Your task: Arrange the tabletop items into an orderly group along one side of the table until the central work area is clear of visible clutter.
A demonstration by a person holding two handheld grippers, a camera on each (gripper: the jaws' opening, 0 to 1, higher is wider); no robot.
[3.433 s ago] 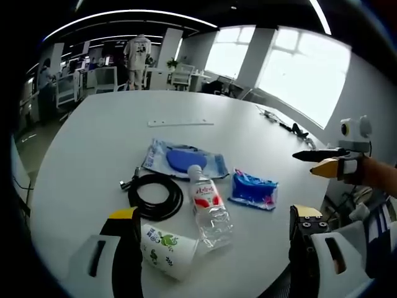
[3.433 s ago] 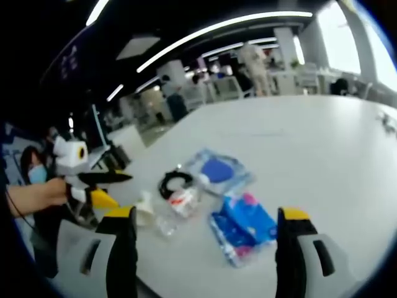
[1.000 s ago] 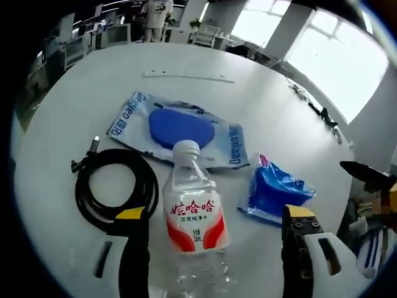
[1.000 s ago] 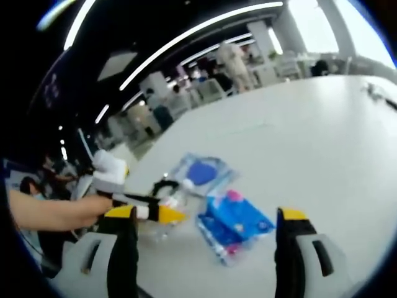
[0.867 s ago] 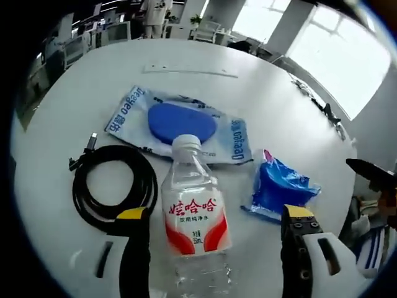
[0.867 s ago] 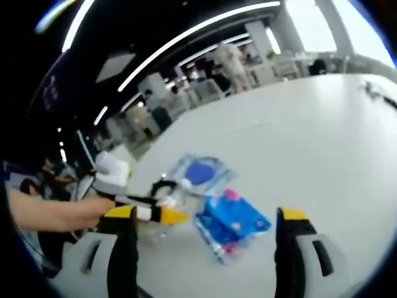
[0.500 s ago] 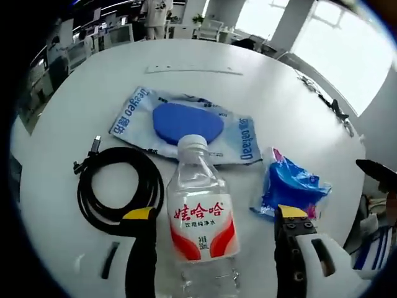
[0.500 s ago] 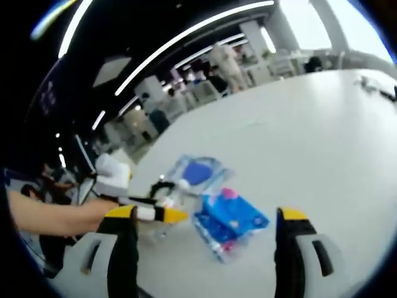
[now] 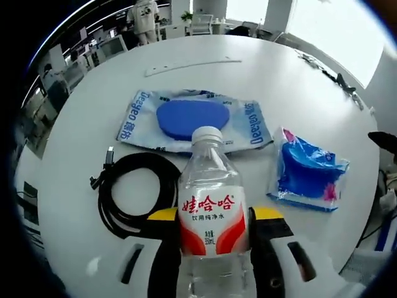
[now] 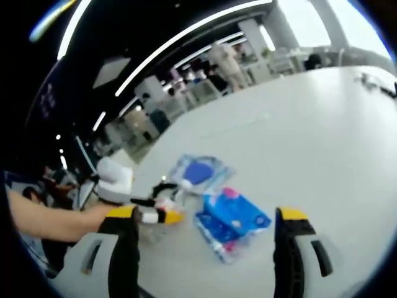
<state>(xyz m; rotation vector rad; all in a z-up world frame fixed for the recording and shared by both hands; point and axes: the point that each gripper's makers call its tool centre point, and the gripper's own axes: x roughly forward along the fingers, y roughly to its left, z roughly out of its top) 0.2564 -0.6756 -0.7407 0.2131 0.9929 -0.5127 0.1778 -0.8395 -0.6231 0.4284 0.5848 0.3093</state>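
Left tongs [image 9: 214, 217] pinch the lying water bottle [image 9: 212, 217] at its label, one yellow-tipped jaw against each side, low in the centre of the left gripper view. Its white cap points up the frame toward a flat clear packet with a blue pad inside [image 9: 192, 119], which lies just beyond it on the white tabletop [image 9: 298, 93]. A coiled black cable [image 9: 133, 192] sits at the lower left of that view, just beside the bottle, and a crumpled blue packet [image 9: 308, 177] lies at the right, apart from it.

Right tongs [image 10: 205, 239] stand spread with nothing between them, hovering over the near part of the tabletop in the right gripper view. From there the blue packet [image 10: 231, 220] shows at centre, the flat packet [image 10: 200, 171] above it, and the left tongs [image 10: 158, 216] come in from the left of the frame over the bottle, which is too blurred to make out well.

Judging by this, the step in hand is the grasp of the bottle, with nothing yet grouped. Next would likely be lifting it and setting it along one edge; the round body could slip or roll, so a firm squeeze and a gentle set-down seem called for.
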